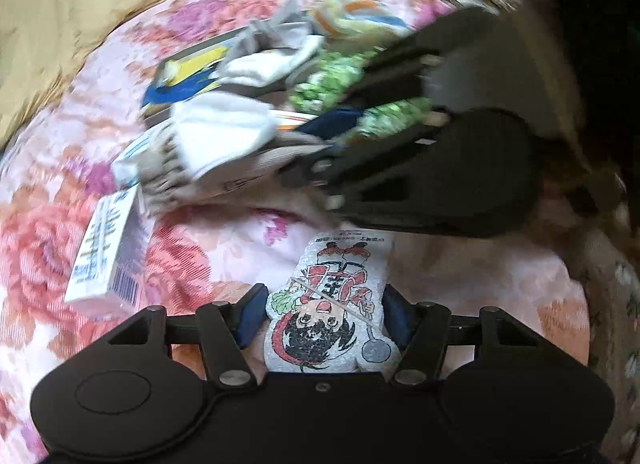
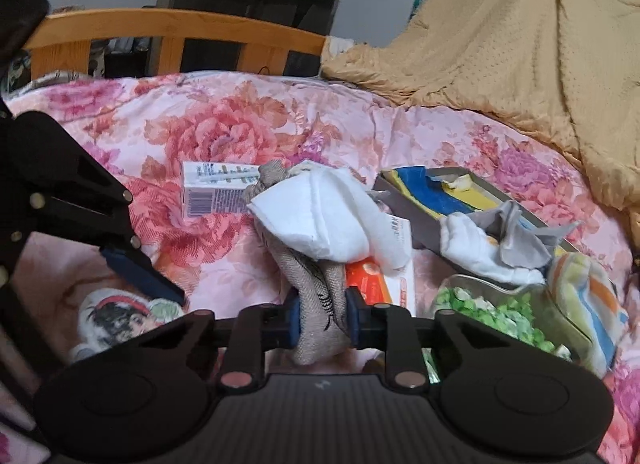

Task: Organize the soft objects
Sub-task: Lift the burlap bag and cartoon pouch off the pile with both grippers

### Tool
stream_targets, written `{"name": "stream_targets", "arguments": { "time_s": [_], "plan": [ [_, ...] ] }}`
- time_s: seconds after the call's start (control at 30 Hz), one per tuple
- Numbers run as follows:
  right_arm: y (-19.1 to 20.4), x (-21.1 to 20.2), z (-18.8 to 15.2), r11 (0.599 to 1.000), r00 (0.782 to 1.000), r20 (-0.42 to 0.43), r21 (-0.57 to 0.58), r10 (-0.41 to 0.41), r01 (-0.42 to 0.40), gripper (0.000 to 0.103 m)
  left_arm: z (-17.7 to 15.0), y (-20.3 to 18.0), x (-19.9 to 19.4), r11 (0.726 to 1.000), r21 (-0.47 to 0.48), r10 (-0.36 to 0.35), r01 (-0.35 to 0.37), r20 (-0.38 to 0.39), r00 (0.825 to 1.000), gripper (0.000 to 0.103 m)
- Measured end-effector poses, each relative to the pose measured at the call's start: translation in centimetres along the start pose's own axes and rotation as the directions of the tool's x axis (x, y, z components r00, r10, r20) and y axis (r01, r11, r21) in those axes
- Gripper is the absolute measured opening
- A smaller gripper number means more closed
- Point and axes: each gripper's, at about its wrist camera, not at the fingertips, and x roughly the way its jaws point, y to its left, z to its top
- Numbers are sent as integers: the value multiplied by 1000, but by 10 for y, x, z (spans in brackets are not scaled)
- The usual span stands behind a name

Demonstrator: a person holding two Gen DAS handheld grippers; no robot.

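Observation:
A small white cushion (image 1: 328, 316) printed with a cartoon figure lies on the floral bedspread (image 1: 224, 260). My left gripper (image 1: 324, 318) is shut on it, blue pads against both of its sides. In the right wrist view my right gripper (image 2: 324, 320) is shut on a beige patterned sock (image 2: 316, 296), which stands up between the pads. A white padded cloth (image 2: 320, 215) hangs over the sock's top. The right gripper (image 1: 320, 179) shows blurred in the left wrist view, above the cushion. The left gripper's blue pad (image 2: 140, 272) and the cushion (image 2: 116, 316) sit at the lower left of the right wrist view.
On the bedspread lie a white barcode box (image 2: 212, 187), an orange-and-white box (image 2: 372, 284), a grey tray (image 2: 404, 199) holding blue-yellow cloth, white and grey socks (image 2: 492, 244), green floral fabric (image 2: 496, 312) and a striped towel (image 2: 588, 296). A tan blanket (image 2: 520, 43) is heaped at right, and a wooden bed rail (image 2: 176, 29) stands behind.

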Motion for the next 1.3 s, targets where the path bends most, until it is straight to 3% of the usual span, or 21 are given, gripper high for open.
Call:
{"name": "stream_targets", "arguments": {
  "time_s": [0.13,0.27,0.43,0.7,0.93,1.13,1.3],
  "plan": [
    [-9,-14,2,997,1000,13,69,-25,24,23,3,15,-2,992,-123,37,-38,-5,999,62],
    [-24,-26,3,983,999,16,181,-36,32,22,3,35,-6,962,-254,102,-99,-4,995,62],
    [-42,-32,0,948,1000,-5,317,-25,25,23,1,54,-12,923,-377,107,-83,44,993,62],
    [-32,-24,-2,957,999,-47,291,26,-12,25,1,57,-12,912,-397,150,-103,89,985,62],
    [-16,-9,-4,968,996,-74,249,48,-28,44,-1,62,-8,902,-417,158,-114,73,985,62],
    [-13,-3,-4,967,994,-88,251,64,-40,53,-2,64,-5,895,-433,148,-105,69,987,62],
    [-10,2,-4,970,992,-107,240,70,-43,69,-3,65,-4,893,-441,137,-93,69,988,62]
  ]
}}
